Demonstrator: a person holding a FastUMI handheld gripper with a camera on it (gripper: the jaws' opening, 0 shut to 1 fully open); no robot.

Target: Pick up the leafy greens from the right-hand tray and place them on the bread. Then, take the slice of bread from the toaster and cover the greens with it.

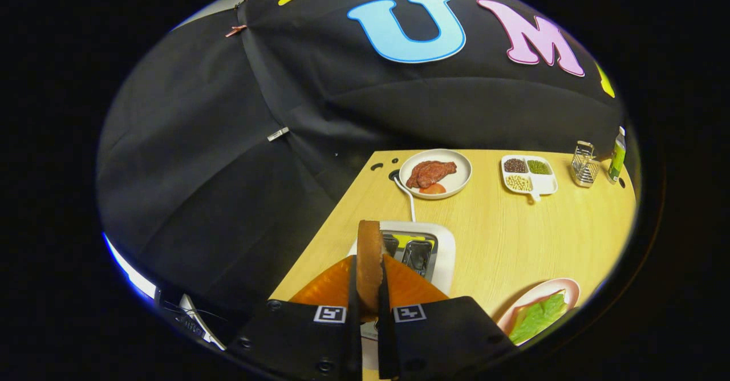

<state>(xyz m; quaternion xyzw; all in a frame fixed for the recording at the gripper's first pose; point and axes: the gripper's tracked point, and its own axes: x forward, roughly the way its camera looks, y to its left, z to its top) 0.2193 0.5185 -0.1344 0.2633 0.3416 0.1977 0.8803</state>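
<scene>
You are working through the second half of the task: the gripper (365, 290) is holding the slice of bread (369, 261) on edge, its two fingers pressing in on either face of it, and the slice is standing upright between them in the lower centre of the frame, rising past the fingertips. The toaster (425, 252) is sitting just beyond and slightly right of the slice, its slots looking empty, so the lift out of it appears to be done. The leafy greens (539, 316) are lying on the pink plate (562, 286) at the lower right of the frame, well to the right of the fingers; whether bread is lying under them you cannot tell from here. Your next move, by my reading, is calling for a swing to the right and a turn of the slice from upright to flat, so it is coming down squarely over the greens rather than edge-first. Keep the squeeze steady while you are tilting.
</scene>
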